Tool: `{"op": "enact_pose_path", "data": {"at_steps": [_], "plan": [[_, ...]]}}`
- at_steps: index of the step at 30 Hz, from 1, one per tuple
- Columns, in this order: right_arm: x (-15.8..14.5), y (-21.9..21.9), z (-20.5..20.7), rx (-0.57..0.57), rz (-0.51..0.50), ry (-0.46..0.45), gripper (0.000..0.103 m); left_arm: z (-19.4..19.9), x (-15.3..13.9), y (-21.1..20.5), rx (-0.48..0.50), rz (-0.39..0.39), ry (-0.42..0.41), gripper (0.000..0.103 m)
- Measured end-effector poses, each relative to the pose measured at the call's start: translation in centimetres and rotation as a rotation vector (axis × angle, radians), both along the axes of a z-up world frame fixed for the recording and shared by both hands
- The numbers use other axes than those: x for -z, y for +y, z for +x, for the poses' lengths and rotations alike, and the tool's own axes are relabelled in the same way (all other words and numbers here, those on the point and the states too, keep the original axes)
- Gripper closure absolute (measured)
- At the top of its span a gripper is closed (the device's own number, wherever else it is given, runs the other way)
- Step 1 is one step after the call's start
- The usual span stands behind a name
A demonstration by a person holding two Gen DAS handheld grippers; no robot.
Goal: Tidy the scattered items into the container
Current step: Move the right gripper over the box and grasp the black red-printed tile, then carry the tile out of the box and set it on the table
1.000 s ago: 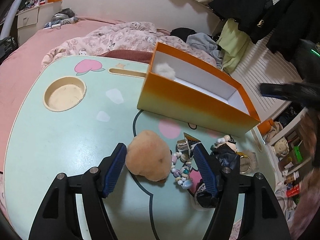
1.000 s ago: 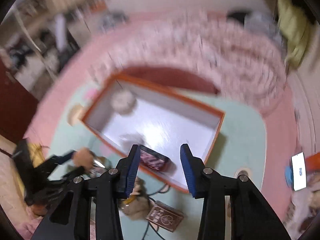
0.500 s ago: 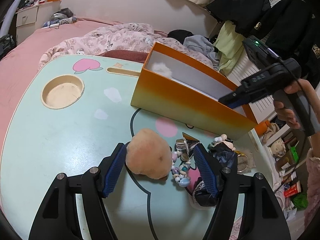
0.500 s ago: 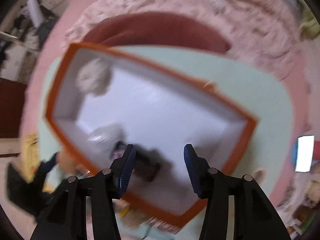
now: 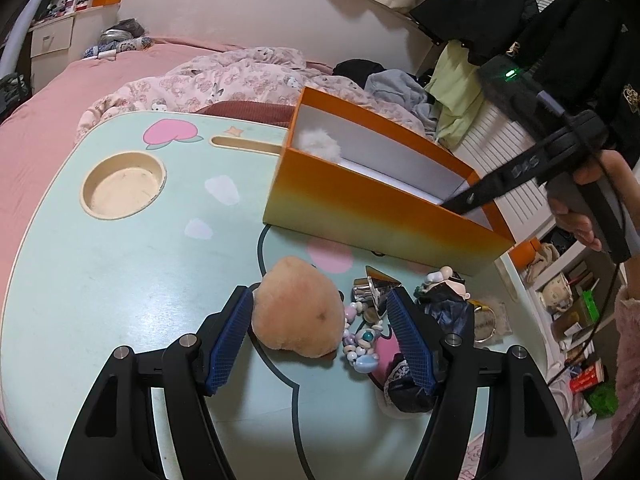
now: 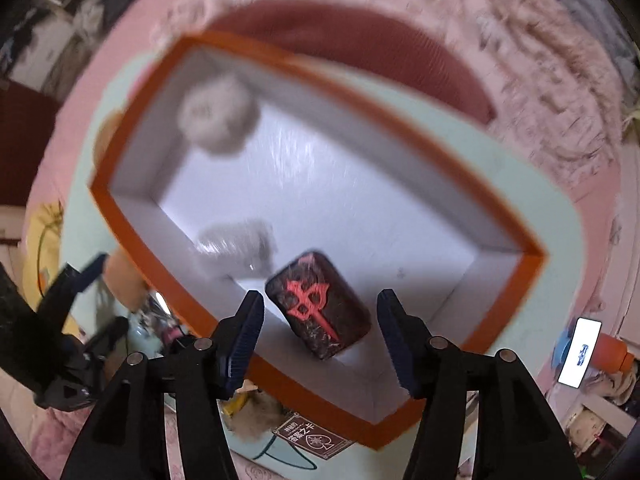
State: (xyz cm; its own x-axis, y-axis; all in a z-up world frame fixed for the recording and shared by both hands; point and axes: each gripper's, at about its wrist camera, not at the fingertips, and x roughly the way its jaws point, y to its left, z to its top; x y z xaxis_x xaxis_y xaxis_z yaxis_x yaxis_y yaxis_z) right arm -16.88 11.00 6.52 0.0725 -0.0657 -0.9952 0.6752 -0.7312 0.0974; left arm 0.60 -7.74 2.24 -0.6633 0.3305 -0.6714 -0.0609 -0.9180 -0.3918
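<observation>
Right hand-held gripper points straight down over the near right corner of the orange box; jaws have just been opening, now moderately wide, and the dark tile with the red mark sits between the pads but touches neither. Looks released, dropping or already lying inside the box, can't tell which from blur. Tile's long axis runs diagonally, near right to far left, across the gap between the pads. Also in the box: a white fluffy ball in the far left corner and a blurred grey thing by the near wall.

Left hand-held gripper is low over the tabletop, jaws fairly wide, straddling the peach plush puff; left pad just beside it, not clearly pressing. Bead string and silver clip lie between the puff and the right pad. Box is straight ahead, farther off, slightly right. Judgement: left hand is nearer the remaining clutter, so the puff is the likely next pick; closing as it stands could catch the beads too.
</observation>
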Motion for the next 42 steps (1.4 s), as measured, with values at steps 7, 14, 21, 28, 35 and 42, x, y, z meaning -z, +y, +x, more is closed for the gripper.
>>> {"op": "enact_pose_path", "data": {"at_steps": [7, 14, 21, 28, 35, 42], "plan": [[0.8, -1.0, -0.1, -0.036, 0.074, 0.073, 0.042, 0.1, -0.1, 0.0, 0.002, 0.008, 0.001, 0.033], [0.7, -0.8, -1.0, -0.007, 0.105, 0.119, 0.062, 0.1, 0.1, 0.0, 0.000, 0.004, -0.006, 0.033], [-1.6, 1.5, -1.9, 0.081, -0.003, 0.180, 0.066, 0.2, 0.1, 0.0, 0.001, 0.009, 0.000, 0.033], [-8.8, 5.5, 2.5, 0.099, -0.321, 0.197, 0.066, 0.3, -0.1, -0.4, -0.019, 0.015, 0.007, 0.033], [-8.7, 10.2, 10.1, 0.077, -0.403, 0.305, 0.066, 0.2, -0.1, -0.7, -0.043, 0.025, 0.006, 0.033], [-2.6, 11.5, 10.0, 0.142, -0.281, 0.374, 0.066, 0.3, -0.6, -0.4, -0.038, 0.018, 0.019, 0.033]]}}
